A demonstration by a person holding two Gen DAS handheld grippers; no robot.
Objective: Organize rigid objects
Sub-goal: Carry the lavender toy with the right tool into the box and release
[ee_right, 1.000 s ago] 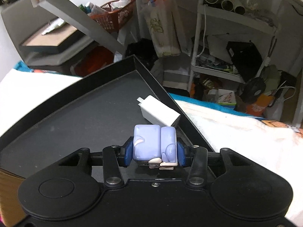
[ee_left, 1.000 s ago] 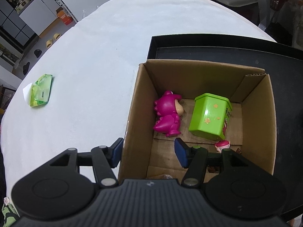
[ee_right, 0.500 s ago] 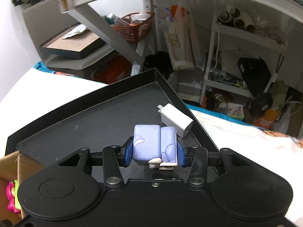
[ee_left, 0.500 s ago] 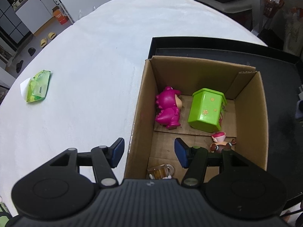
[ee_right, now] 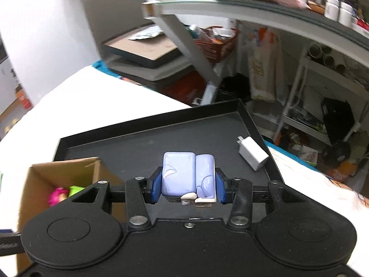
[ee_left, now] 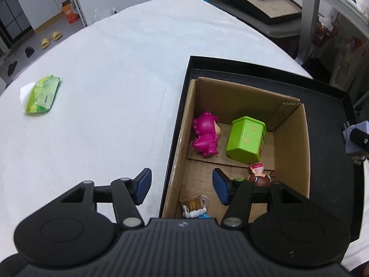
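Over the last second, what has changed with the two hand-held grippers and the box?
The right hand-held gripper, shut on the lilac block toy, has lifted and swung toward the cardboard box, which now shows at its lower left. The left hand-held gripper has pulled up and back, so the small beer-mug toy has come into view. Unchanged: the grip, the left's open jaws, the white charger on the black tray.

A brown cardboard box (ee_left: 291,138) is set in a black shallow tray (ee_left: 327,106) (left part); a white plug-in charger (ee_right: 252,155) is laid at the tray's right edge.
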